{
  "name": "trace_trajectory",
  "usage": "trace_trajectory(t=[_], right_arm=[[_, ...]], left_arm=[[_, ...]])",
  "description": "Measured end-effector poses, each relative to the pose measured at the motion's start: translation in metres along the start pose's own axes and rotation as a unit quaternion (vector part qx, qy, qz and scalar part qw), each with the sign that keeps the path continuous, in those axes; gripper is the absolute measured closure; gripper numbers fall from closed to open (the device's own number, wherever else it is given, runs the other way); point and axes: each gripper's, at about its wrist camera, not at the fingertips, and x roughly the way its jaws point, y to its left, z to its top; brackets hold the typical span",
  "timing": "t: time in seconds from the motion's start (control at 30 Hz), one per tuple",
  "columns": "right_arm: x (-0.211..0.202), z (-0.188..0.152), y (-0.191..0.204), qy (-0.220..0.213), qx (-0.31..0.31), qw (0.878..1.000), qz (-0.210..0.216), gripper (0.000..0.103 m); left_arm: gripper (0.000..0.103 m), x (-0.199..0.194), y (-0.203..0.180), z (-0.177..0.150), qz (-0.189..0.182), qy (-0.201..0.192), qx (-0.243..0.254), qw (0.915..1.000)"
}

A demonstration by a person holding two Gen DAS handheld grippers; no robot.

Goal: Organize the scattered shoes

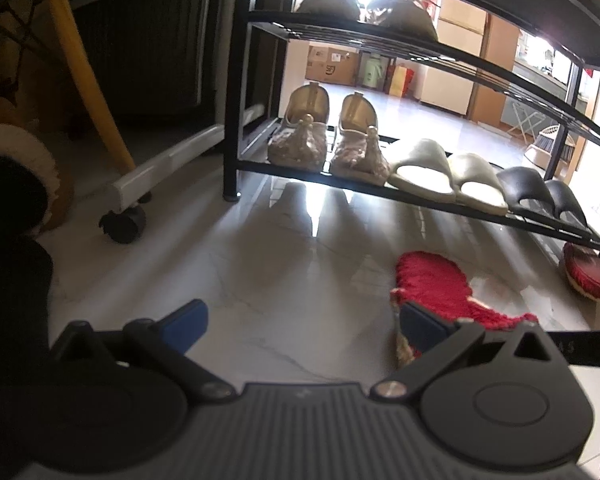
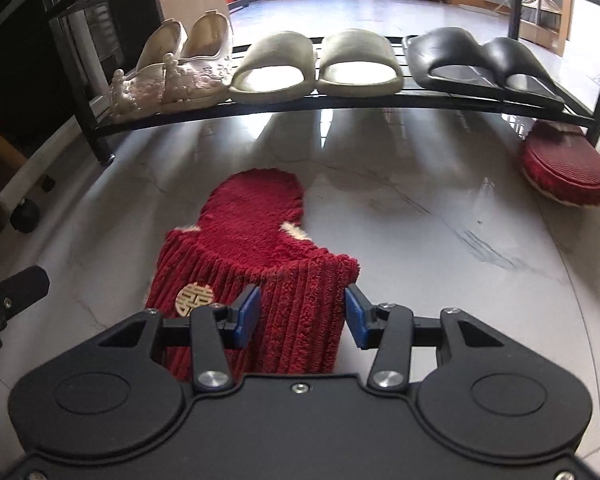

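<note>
A red fuzzy slipper [image 2: 256, 248] lies on the marble floor, its toe band toward me; it also shows in the left wrist view [image 1: 432, 288]. My right gripper [image 2: 302, 312] straddles the toe band, its blue pads [image 2: 246, 312] touching or nearly touching the fabric on both sides. A second red slipper [image 2: 564, 168] leans sole-out against the rack's right leg, also in the left wrist view [image 1: 590, 276]. My left gripper [image 1: 300, 324] is open wide and empty over bare floor left of the first slipper.
A black shoe rack [image 2: 340, 100] holds beige embroidered shoes [image 2: 176, 76], cream slides [image 2: 316, 66] and black slides [image 2: 488, 64] on its lowest shelf. A white wheeled frame [image 1: 128, 216] and a yellow leg [image 1: 88, 72] stand left. A brown fur-lined boot [image 1: 16, 176] sits far left.
</note>
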Motion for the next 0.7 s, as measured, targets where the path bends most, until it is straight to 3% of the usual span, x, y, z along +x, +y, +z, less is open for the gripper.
trace_trajectory(t=[0.17,0.23,0.33,0.5,0.7], right_arm=[[-0.004,-0.005,0.000,0.004,0.013,1.000,0.007,0.056],[-0.006,-0.006,-0.002,0.000,0.015,1.000,0.010,0.051],[-0.015,-0.007,-0.009,-0.031,0.043,0.998,0.014,0.000],[-0.045,-0.004,-0.028,-0.087,0.062,0.994,0.013,0.000],[-0.079,-0.006,-0.068,-0.142,0.099,0.983,-0.060,0.000]], left_arm=[[0.001,0.001,0.000,0.001,0.000,0.002,-0.004,1.0000],[0.001,0.001,0.000,0.000,-0.001,0.003,0.000,1.0000],[0.000,0.000,0.000,-0.001,0.000,0.000,0.004,1.0000],[0.000,0.001,0.001,-0.003,0.000,0.004,0.000,1.0000],[0.000,0.000,-0.006,-0.007,-0.014,0.011,0.015,0.9997]])
